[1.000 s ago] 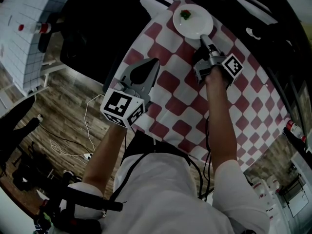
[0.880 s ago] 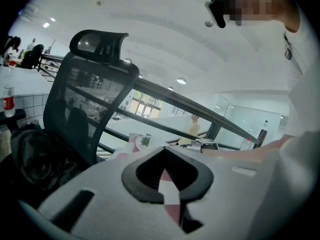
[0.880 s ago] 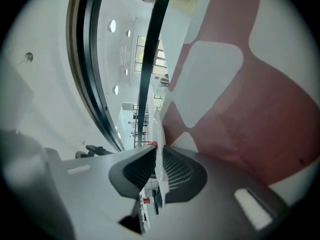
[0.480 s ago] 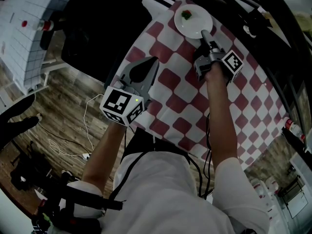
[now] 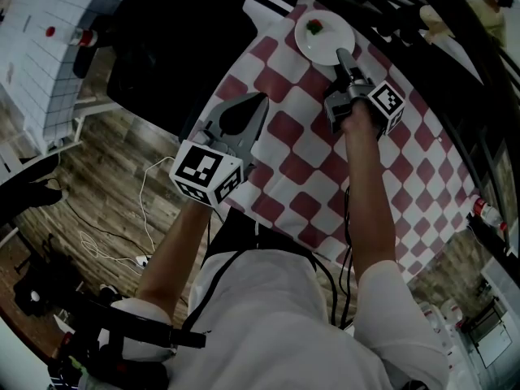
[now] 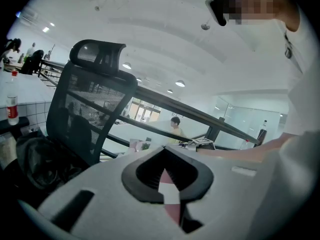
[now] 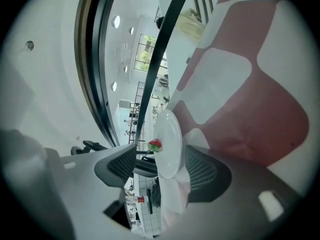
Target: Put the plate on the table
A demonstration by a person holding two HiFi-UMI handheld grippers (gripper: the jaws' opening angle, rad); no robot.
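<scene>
A white plate (image 5: 325,41) with a small red and green bit of food (image 5: 314,27) lies flat on the red and white checked tablecloth (image 5: 325,153) at the far end. My right gripper (image 5: 342,58) is at the plate's near rim. In the right gripper view the plate (image 7: 167,139) stands between the pads (image 7: 207,171) with a gap on each side: the right gripper (image 7: 161,165) is open, its jaws having just been opening. My left gripper (image 5: 248,108) hovers over the table's near left edge, shut and empty (image 6: 164,149).
A black mesh office chair (image 5: 162,55) stands left of the table, also in the left gripper view (image 6: 90,104). A red-capped bottle (image 5: 81,36) sits on a tiled ledge at far left. Cables (image 5: 146,210) lie on the wooden floor. Dark railings run behind the table.
The plate stays flat on the cloth. My right gripper remains at its near rim and its jaws have spread apart. The left gripper has lifted slightly.
</scene>
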